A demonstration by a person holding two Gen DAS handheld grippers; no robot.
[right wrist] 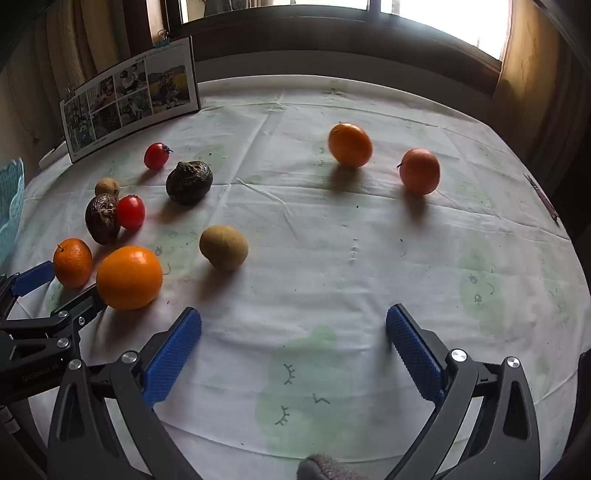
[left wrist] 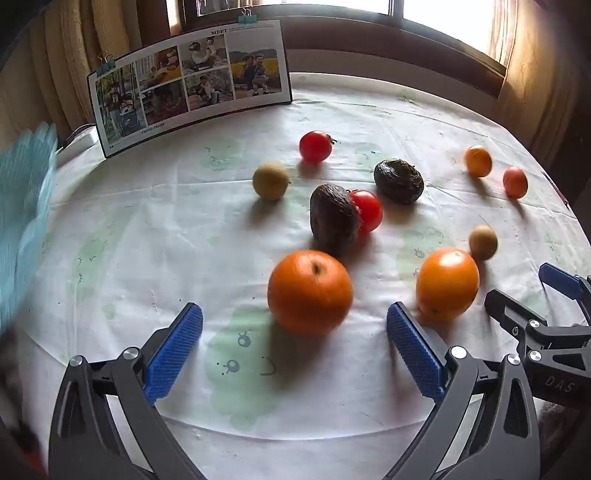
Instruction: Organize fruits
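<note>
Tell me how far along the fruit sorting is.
Barely started. Nothing looks sorted: the tomatoes, avocados and oranges lie mixed on the tablecloth. The left gripper and right gripper are open and empty. All fruit remains to be grouped.

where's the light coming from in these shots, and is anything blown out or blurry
Left wrist view: the window at the top is blown out white, fruit shadows fall toward the camera, and the blue basket at the left edge is smeared. Right wrist view: the same backlight, with a glare spot on the nearest orange, and the table edge bends with the fisheye.
</note>
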